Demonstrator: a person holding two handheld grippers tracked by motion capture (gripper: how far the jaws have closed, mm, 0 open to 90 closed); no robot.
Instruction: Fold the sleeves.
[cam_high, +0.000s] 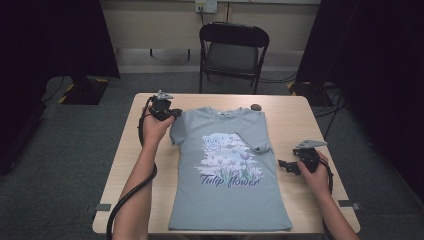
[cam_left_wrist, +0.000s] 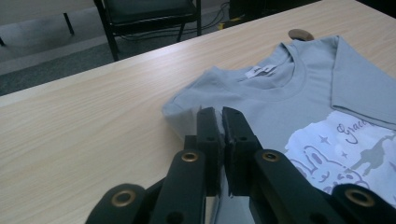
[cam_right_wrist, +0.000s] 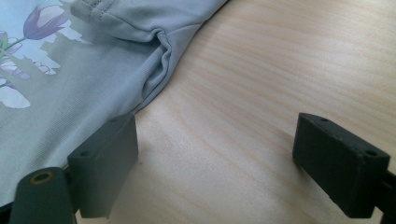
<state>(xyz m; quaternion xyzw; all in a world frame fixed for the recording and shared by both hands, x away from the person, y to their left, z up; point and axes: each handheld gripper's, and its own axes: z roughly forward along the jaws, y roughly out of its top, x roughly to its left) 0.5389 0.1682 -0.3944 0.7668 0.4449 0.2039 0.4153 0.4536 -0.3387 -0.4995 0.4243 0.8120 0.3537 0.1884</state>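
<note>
Ideally the left gripper (cam_left_wrist: 223, 122), pinched shut on the sleeve of the grey T-shirt (cam_high: 227, 170) lying flat on the table (cam_high: 125, 170), should fold it inward smoothly while the right gripper (cam_right_wrist: 215, 163) waits wide open, empty, beside the hem.

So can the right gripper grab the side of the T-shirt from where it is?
Probably yes. The right gripper has its jaws wide open just beside the T-shirt edge, with bare table between them and nothing in the way.
</note>
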